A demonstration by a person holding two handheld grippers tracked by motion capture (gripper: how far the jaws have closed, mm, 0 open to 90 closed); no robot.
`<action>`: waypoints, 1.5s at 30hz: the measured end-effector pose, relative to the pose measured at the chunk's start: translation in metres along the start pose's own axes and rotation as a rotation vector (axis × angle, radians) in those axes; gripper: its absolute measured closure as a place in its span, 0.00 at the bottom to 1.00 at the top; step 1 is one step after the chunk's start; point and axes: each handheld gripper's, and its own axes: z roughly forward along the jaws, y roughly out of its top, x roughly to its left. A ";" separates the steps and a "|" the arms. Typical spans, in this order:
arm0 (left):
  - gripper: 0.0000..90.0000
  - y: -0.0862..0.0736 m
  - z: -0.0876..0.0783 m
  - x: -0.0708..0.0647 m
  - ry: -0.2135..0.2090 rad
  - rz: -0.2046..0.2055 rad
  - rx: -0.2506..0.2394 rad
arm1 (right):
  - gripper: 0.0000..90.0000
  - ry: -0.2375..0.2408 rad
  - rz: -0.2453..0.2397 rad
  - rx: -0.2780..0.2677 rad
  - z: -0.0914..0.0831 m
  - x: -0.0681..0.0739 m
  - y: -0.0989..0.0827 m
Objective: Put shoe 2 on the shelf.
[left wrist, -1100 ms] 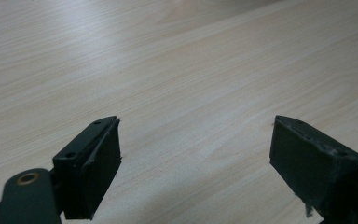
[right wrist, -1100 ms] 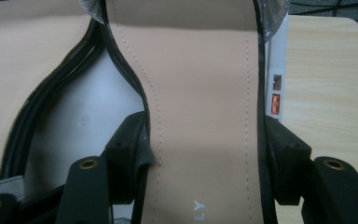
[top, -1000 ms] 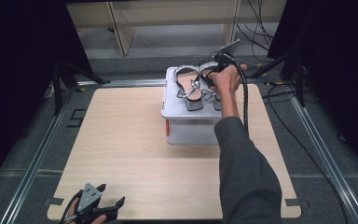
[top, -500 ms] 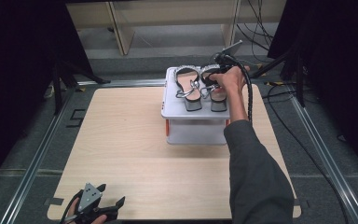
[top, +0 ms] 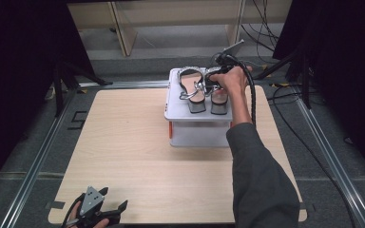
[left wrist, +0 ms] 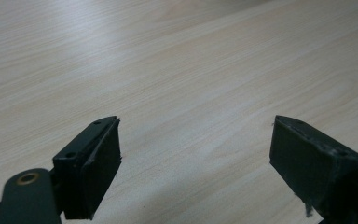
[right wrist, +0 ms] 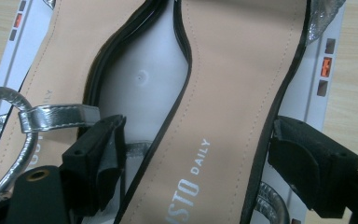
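At the near edge of the tabletop point(top: 138, 156), the left hand-held gripper point(top: 105, 213) rests low with its jaws spread and nothing between them; its own view shows bare pale wood grain between the two black pads. It sits just where it did a second ago.

Farther off, a white box point(top: 197, 130) stands toward the far right of the tabletop, and a pair of sandals lies side by side on its lid. The right hand-held gripper point(top: 217, 81) hovers over the right sandal point(top: 220, 100), with the left sandal point(top: 192, 92) just beside it. In the right gripper view the jaws straddle the heel end of the right sandal point(right wrist: 223, 107), one pad on each side of the tan insole, and they do not seem to press on it, though the pad on the strap side is partly masked by a silver strap point(right wrist: 58, 116). The jaws have just been opening, so the sandal is released and lies flat on the lid.

Silver print on the insole reads "DAILY", and below it the letters "ISTO" of a longer word that is cut off by the picture's edge. Small orange and grey squares run along the margin of the lid point(right wrist: 325, 65).

Compared with a second ago, the right forearm has drawn slightly toward the right, and the right sandal now lies straighter, parallel to its mate.
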 end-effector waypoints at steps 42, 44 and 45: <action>0.18 -0.001 0.001 0.002 0.012 -0.001 0.011 | 0.31 0.174 -0.129 -0.346 -0.065 -0.046 -0.025; 0.18 -0.001 0.002 0.002 0.013 0.000 0.014 | 0.31 0.202 -0.169 -0.352 -0.067 -0.049 -0.036; 0.18 -0.001 0.002 0.001 0.011 -0.004 0.011 | 0.31 0.207 -0.172 -0.339 -0.070 -0.049 -0.042</action>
